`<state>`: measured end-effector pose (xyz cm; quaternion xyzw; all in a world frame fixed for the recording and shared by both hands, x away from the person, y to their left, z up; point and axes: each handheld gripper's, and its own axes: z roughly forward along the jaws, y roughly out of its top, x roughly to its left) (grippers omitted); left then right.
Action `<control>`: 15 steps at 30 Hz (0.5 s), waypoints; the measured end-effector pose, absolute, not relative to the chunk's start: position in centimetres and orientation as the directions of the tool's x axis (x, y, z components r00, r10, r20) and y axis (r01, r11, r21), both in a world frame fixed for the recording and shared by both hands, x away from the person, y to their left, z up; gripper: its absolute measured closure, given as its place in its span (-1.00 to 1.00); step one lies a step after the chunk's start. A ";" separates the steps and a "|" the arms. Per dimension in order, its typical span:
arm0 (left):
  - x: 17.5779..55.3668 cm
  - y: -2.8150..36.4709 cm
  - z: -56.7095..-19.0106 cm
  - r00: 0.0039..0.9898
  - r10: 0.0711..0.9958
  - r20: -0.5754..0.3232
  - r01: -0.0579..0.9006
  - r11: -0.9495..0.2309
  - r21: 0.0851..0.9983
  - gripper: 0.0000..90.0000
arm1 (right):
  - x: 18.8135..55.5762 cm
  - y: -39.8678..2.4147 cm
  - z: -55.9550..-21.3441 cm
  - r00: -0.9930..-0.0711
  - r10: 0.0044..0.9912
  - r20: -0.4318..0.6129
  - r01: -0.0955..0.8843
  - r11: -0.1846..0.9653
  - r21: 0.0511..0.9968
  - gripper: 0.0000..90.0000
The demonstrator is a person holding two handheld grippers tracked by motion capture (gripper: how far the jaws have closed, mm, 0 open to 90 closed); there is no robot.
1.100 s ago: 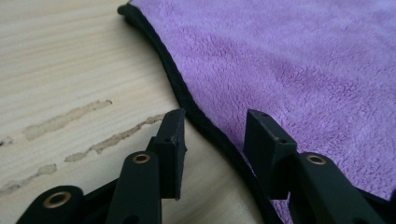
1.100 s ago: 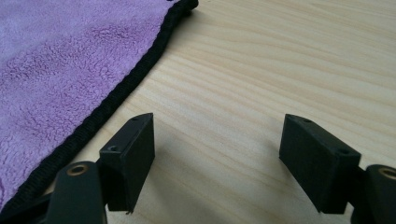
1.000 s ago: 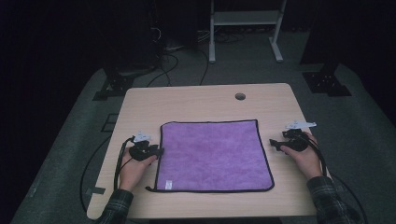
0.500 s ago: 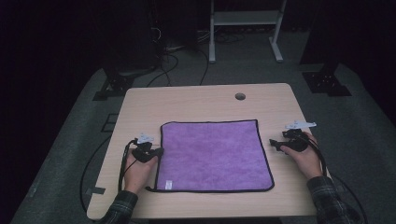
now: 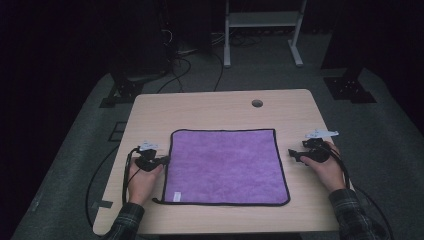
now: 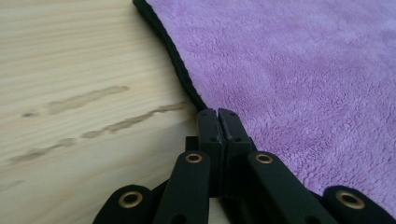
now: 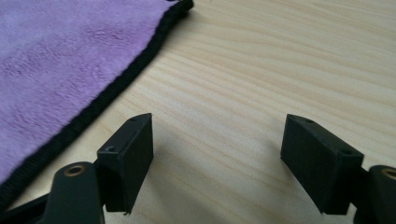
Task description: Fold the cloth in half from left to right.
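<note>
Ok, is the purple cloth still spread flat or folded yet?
Spread flat: the purple cloth lies as one open square on the table, all four black edges visible.

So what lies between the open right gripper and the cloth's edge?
Bare wood only: in the right gripper view, the right gripper sits off the purple cloth.

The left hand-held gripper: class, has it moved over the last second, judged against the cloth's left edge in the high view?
Yes. The left hand-held gripper has edged right, onto the cloth's left edge.
</note>
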<state>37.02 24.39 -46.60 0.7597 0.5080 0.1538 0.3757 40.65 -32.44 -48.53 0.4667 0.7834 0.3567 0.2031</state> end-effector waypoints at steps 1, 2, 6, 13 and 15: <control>37.1 24.7 -46.5 0.432 0.891 -0.141 0.661 -0.206 0.722 0.98 | 40.7 -32.4 -48.5 -0.482 0.876 0.014 0.586 0.310 0.749 -0.46; 37.1 25.0 -46.5 0.427 0.894 -0.139 0.662 -0.203 0.722 0.98 | 40.7 -32.4 -48.5 -0.482 0.876 0.015 0.586 0.310 0.748 -0.46; 37.0 26.4 -46.1 0.397 0.908 -0.130 0.666 -0.188 0.722 0.98 | 40.7 -32.4 -48.5 -0.482 0.876 0.015 0.586 0.310 0.748 -0.46; 36.9 27.8 -45.7 0.381 0.913 -0.149 0.669 -0.160 0.726 0.98 | 40.7 -32.4 -48.5 -0.483 0.875 0.014 0.586 0.311 0.748 -0.46; 36.8 27.5 -45.4 0.395 0.906 -0.151 0.655 -0.163 0.737 0.98 | 40.7 -32.4 -48.5 -0.483 0.875 0.014 0.586 0.311 0.748 -0.47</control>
